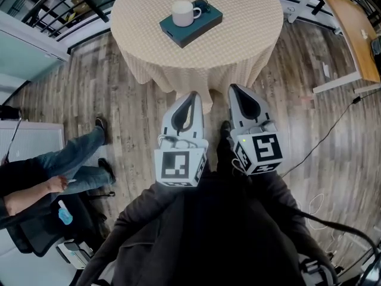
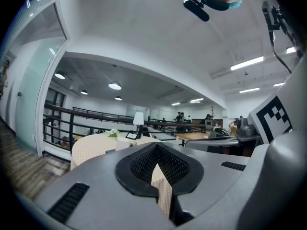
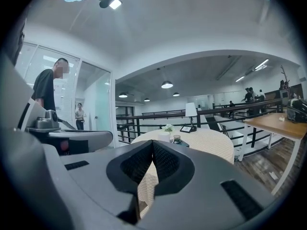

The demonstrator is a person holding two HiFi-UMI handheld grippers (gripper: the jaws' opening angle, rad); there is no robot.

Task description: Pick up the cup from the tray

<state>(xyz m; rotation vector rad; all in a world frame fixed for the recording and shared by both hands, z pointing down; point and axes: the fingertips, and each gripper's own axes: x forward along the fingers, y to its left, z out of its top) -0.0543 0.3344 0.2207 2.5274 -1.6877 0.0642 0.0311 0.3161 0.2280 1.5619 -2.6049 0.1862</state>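
A round bench [image 1: 238, 46] under a beige checked cloth stands ahead. Nearer the holder's body, the left hand-held gripper [image 1: 192, 96] and right hand-held gripper [image 1: 234, 89] are both clenched on nothing, well apart from the bench. Their cubes carry black-and-white square markers [image 1: 180, 167]. A dark teal tray [image 1: 201, 26] holds the white cup [image 1: 184, 13].

head: high, steeply down | gripper views: low, level, far from table [image 3: 211, 142] | shared: table
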